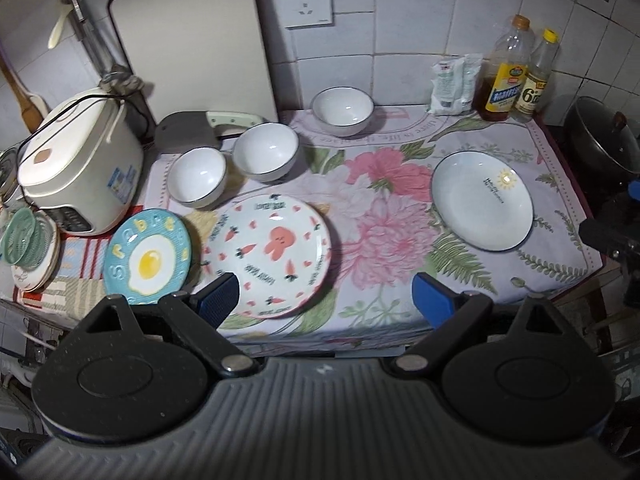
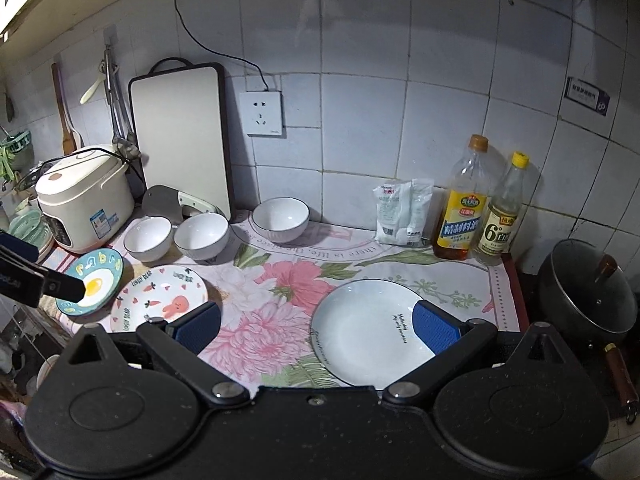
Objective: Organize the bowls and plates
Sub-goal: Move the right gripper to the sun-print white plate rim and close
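On the floral cloth lie a pink rabbit plate (image 1: 276,252) (image 2: 160,300), a blue fried-egg plate (image 1: 148,258) (image 2: 94,282) partly under its left rim, and a white oval plate (image 1: 482,200) (image 2: 368,332) at the right. Three white bowls stand behind: two side by side (image 1: 198,176) (image 1: 266,152) (image 2: 148,238) (image 2: 202,236), one farther back (image 1: 342,110) (image 2: 281,218). My left gripper (image 1: 324,296) is open above the front edge, near the rabbit plate. My right gripper (image 2: 316,324) is open above the white plate's near side.
A rice cooker (image 1: 80,168) (image 2: 86,196), a cutting board (image 1: 196,40) against the wall and a cleaver (image 1: 192,128) stand at the left. Two bottles (image 1: 520,72) and white packets (image 1: 454,84) stand at the back right. A black pot (image 2: 584,288) sits at the right.
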The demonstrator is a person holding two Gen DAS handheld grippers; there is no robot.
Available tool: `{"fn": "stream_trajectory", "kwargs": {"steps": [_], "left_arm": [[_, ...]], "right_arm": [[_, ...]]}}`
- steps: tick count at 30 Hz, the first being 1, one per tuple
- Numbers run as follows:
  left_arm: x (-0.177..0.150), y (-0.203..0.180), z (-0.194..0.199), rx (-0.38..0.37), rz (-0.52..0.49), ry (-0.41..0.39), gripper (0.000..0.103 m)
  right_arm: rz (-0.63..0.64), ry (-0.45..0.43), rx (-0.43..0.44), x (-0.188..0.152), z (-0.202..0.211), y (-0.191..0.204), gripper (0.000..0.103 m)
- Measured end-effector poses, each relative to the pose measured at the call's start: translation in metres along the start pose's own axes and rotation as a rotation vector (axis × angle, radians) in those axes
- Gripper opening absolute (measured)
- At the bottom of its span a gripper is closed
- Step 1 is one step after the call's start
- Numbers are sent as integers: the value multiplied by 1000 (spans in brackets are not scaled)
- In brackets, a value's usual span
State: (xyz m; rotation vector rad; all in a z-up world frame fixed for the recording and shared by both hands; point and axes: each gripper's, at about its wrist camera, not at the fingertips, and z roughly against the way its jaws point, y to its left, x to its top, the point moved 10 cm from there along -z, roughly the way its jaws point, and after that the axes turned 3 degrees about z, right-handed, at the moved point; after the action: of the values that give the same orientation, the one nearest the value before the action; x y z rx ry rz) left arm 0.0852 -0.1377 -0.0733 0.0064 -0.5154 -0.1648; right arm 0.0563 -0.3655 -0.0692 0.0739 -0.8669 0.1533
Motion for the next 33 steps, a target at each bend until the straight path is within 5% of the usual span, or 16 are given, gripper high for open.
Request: {"fn": "stream_trajectory", "kwargs": {"steps": [6,11,14,24,33], "left_arm": [[9,-40,-23,-50,4,-27,94],[25,-65,-44,-31,34,-167,94],[27,-80,-72,-41,54,-173,93],[19,-111,-190,-113,147,-89,77],[26,-149,-243,-228,192,11,64]], "right_arm": [[0,-22,25,-8,-11,-31,103],[-23,-38,39,-23,-42,-56,103],[-49,-29,48,-41,-69,-72,103],[-220,44,20,-98,-155,-121,97],[-397,107,-6,-135,-203,-137,85]]}}
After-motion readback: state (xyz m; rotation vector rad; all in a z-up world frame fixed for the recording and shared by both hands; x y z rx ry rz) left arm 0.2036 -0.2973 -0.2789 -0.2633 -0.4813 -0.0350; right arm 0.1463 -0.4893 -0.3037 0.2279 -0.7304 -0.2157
